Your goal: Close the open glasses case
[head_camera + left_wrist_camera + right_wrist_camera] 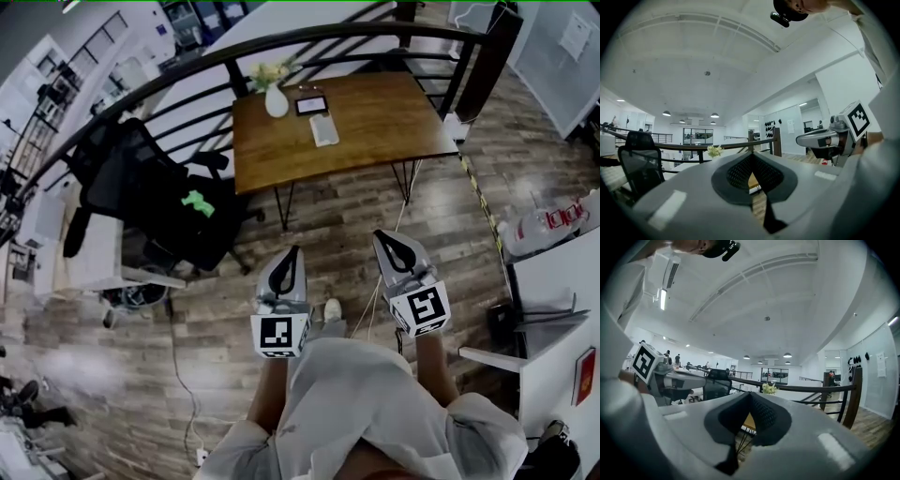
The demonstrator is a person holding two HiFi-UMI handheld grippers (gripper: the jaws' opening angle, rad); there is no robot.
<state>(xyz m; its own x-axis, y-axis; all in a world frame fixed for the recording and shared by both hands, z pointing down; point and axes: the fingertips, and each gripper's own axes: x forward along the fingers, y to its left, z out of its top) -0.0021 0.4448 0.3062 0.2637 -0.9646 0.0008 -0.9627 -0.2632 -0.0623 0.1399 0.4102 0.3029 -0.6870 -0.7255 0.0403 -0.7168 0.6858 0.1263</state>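
Both tools are up near the person's body, well short of the brown wooden surface [375, 117] on thin black legs. The left tool [292, 251] is clenched, its dark pads pressed together at the tip with nothing between them. You can see that clearly in the left gripper view [751, 157]. The right tool [382, 234] is the same, clamped shut on nothing [750, 394]. They sit side by side over the wood-plank floor [187, 328], near each other but not touching.

The pale grey oblong glasses case [323, 129] lies towards the far left corner of the surface, well apart from both tools. It's too small for me to tell how its lid stands. Just beyond it is a small dark rectangular thing with a light rim [311, 105]. A white vase with pale flowers [277, 100] stands to the left of that, near the far edge. A black office chair [141, 187] is off the surface's left edge.
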